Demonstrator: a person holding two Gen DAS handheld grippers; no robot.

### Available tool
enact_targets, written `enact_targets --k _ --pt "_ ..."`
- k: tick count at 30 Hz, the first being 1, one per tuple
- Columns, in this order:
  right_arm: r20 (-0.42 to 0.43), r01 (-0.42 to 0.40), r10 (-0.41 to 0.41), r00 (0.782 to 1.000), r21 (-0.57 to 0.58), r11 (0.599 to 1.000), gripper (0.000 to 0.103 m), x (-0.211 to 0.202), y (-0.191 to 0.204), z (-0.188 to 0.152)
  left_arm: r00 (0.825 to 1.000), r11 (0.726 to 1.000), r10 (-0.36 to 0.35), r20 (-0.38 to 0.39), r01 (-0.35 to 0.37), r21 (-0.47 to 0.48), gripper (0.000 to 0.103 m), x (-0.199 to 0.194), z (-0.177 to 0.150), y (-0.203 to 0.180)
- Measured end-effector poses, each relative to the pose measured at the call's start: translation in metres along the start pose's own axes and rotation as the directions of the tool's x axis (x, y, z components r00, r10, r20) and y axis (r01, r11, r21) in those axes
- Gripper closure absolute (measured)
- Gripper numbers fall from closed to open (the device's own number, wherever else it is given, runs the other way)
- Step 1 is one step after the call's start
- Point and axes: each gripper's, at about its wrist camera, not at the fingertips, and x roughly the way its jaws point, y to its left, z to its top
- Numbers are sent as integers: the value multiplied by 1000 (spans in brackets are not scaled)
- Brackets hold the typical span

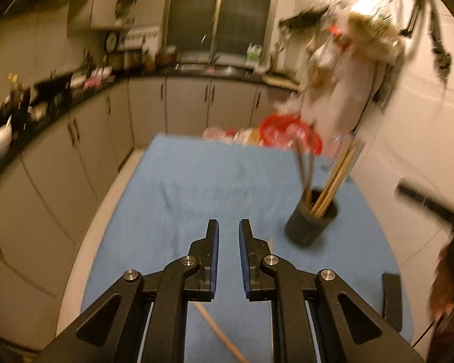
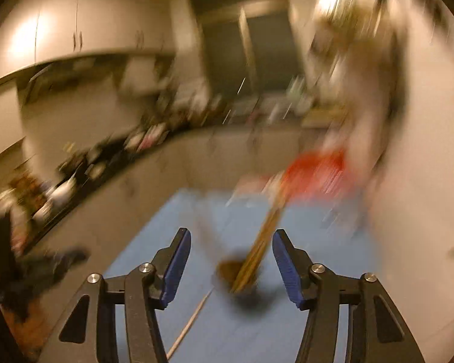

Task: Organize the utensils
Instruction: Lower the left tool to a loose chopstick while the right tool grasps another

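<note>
A dark round cup (image 1: 313, 220) stands on the blue cloth (image 1: 181, 187) and holds several pale chopsticks (image 1: 337, 172) and a few dark sticks (image 1: 304, 166). One loose chopstick (image 1: 219, 331) lies on the cloth under my left gripper (image 1: 228, 233). That gripper is left of the cup, with its pads almost together and nothing between them. In the blurred right wrist view, my right gripper (image 2: 231, 237) stands open above the cup (image 2: 242, 278). The chopsticks (image 2: 263, 236) rise between its fingers without touching them. The loose chopstick (image 2: 190, 320) lies at lower left.
A red bag (image 1: 290, 134) and packets sit at the cloth's far edge. Hanging bags and a white wall (image 1: 414, 151) are close on the right. Kitchen cabinets (image 1: 75, 151) run along the left. A person's hand (image 1: 451, 287) and a blurred black bar (image 1: 423, 202) show at the right edge.
</note>
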Motion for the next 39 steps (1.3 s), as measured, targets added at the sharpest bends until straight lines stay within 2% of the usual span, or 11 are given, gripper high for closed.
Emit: enact_targets --k 2,5,8,12,16,21,23,24,31,34,39 --pt "-118 -51 57 991 46 998 59 38 2 -33 999 1000 5 -40 -6 -23 90 12 -16 9" --pt "-184 -72 92 979 112 991 59 74 0 -59 994 999 29 -103 -34 -43 90 29 -37 23" --pt "-247 -33 76 966 171 985 64 103 -3 -75 986 996 54 -158 -65 -66 90 45 -54 33" --pt "-304 46 17 952 200 979 65 137 -8 -76 973 991 33 -228 -61 -116 90 67 -71 48" --pt "-373 92 -21 927 173 981 74 165 5 -83 969 990 16 -248 -51 -134 90 75 -78 57" --pt "-458 137 -91 884 66 988 78 192 31 -100 965 988 8 -262 -48 -148 90 76 -82 68" --pt "-474 143 -113 873 29 989 88 198 37 -107 964 988 1 -268 -43 -151 90 77 -84 71" --pt "-459 159 -149 876 -17 987 90 197 40 -108 963 987 -5 -271 -39 -154 90 76 -85 72" --pt "-496 110 -161 853 -131 985 93 178 35 -114 950 984 -37 -311 -19 -177 90 88 -86 71" --pt "-462 104 -153 873 -131 986 92 169 32 -102 945 983 -35 -325 -26 -182 90 94 -86 69" --pt "-462 119 -144 875 -82 989 91 182 23 -89 945 983 -33 -326 -29 -183 90 94 -86 67"
